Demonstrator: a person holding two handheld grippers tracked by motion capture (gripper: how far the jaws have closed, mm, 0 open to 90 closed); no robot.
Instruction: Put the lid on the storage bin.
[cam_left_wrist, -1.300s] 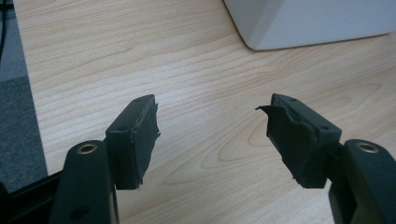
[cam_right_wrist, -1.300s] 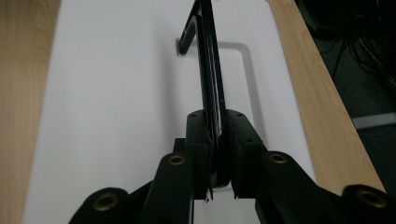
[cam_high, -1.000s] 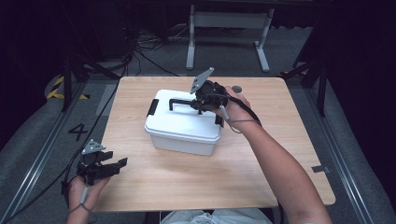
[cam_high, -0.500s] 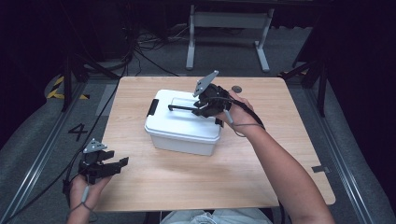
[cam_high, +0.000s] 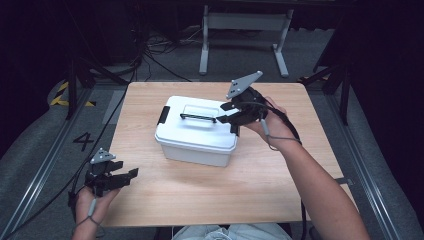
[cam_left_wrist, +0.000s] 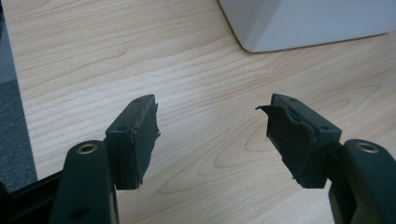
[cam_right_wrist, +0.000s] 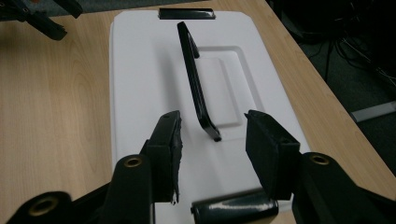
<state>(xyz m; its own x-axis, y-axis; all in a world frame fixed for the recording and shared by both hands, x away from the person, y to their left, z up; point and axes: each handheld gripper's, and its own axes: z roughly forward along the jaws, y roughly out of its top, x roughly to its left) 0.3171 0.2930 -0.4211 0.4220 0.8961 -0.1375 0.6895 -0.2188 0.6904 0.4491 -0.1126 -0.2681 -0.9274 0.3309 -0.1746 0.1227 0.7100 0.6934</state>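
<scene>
- The wooden table (cam_high: 280, 185) takes up the middle of the high view, its long sides running from 9 to 3 o'clock.
- A white lidded box (cam_high: 196, 131) sits just past the table's centre, towards 12 o'clock. Its long axis runs roughly from 9 to 3 o'clock, turned slightly so that the right end sits nearer the person.
- In the right gripper view the box (cam_right_wrist: 154, 70) stretches away from the camera, its long axis from 6 to 12 o'clock.
- In the left gripper view only a lower corner of the box (cam_left_wrist: 303, 23) shows, at about 1 o'clock, resting on the wood.
- The black carry handle (cam_high: 198, 118) lies along the lid's long axis, from 9 to 3 o'clock; in the right gripper view the handle (cam_right_wrist: 194, 79) stands raised above the lid's recess.
- A black latch (cam_high: 163, 115) sits on the box's left end; the right gripper view shows that latch (cam_right_wrist: 187, 13) at the far edge, at 12 o'clock.
- The right gripper (cam_high: 224, 113) hovers over the box's right end, pointing towards 9 o'clock. Its jaws are spread wide either side of the handle's near end, not touching it (cam_right_wrist: 212, 135).
- The left gripper (cam_high: 131, 175) is held at the table's near-left corner, about 8 o'clock from the box and well apart from it. Its jaws are wide apart with nothing between them, above bare wood (cam_left_wrist: 210, 126).
</scene>
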